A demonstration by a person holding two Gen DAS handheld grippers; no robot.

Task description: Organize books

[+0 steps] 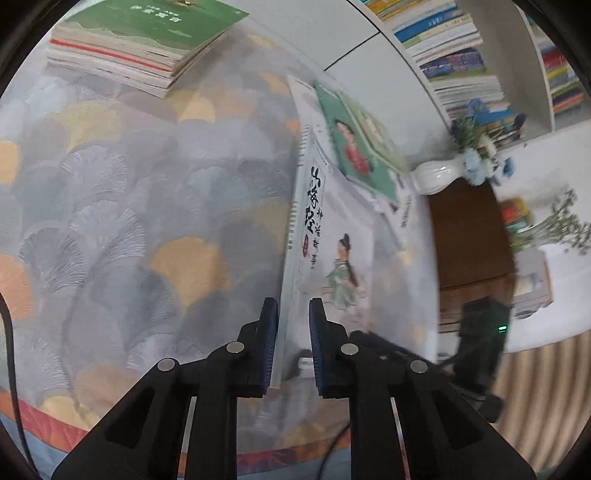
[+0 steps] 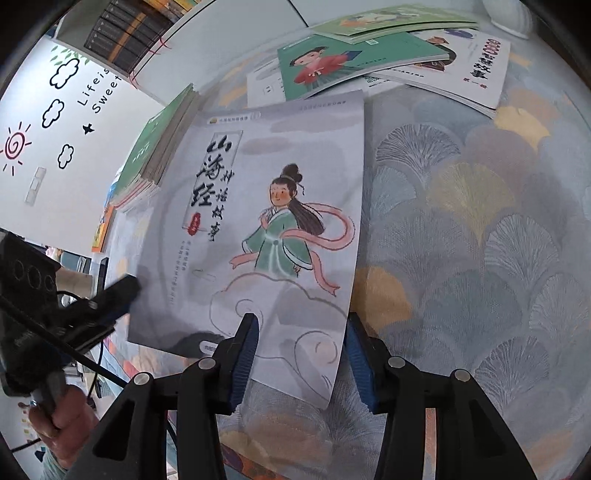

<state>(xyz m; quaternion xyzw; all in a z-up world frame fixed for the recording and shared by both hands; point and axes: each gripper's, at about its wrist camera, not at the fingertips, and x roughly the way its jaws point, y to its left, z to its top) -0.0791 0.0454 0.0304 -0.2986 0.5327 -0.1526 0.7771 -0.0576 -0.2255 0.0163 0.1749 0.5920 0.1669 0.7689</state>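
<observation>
The bench (image 2: 480, 229) is covered by a cloth (image 1: 129, 206) printed with overlapping fan-shaped leaves in grey, blue-grey, ochre and orange, with a red and blue border along its near edge. At one far corner lies a stack of thin books (image 1: 136, 48), a green cover on top. Toward the other far side several picture books lie loosely overlapped on the cloth: a green book showing a figure in red (image 2: 343, 62), a white book with a cartoon figure and red title (image 2: 469, 62) partly under it, and more pale green ones (image 2: 399, 22) behind. A white vase of blue flowers (image 1: 439, 175) stands just beyond them.
</observation>
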